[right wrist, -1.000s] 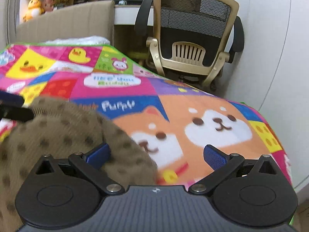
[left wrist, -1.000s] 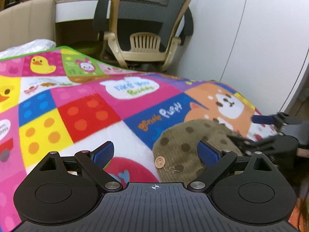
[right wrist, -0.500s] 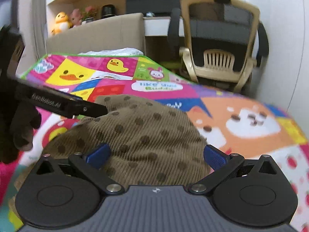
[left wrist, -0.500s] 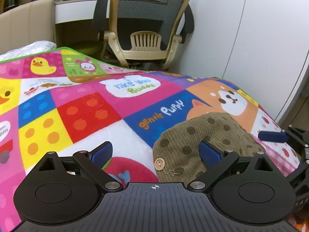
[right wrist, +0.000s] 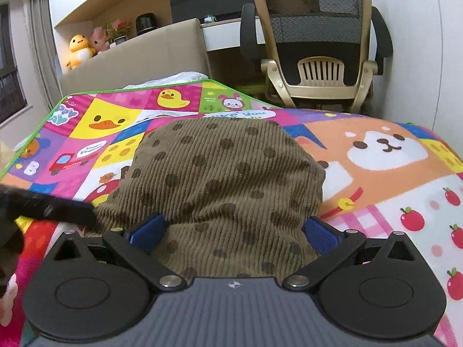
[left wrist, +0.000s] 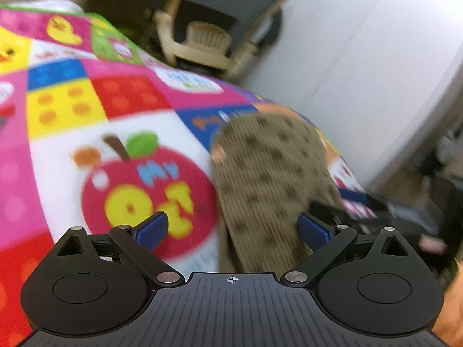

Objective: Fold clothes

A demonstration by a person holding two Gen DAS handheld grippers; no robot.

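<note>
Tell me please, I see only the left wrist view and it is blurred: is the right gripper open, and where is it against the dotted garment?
Observer: The right gripper is open. The brown dotted garment lies between its two fingers.
Operator: Does my left gripper touch the cloth?
Observer: In the right wrist view one dark finger of it reaches the garment's left edge. Whether it touches, I cannot tell.
</note>
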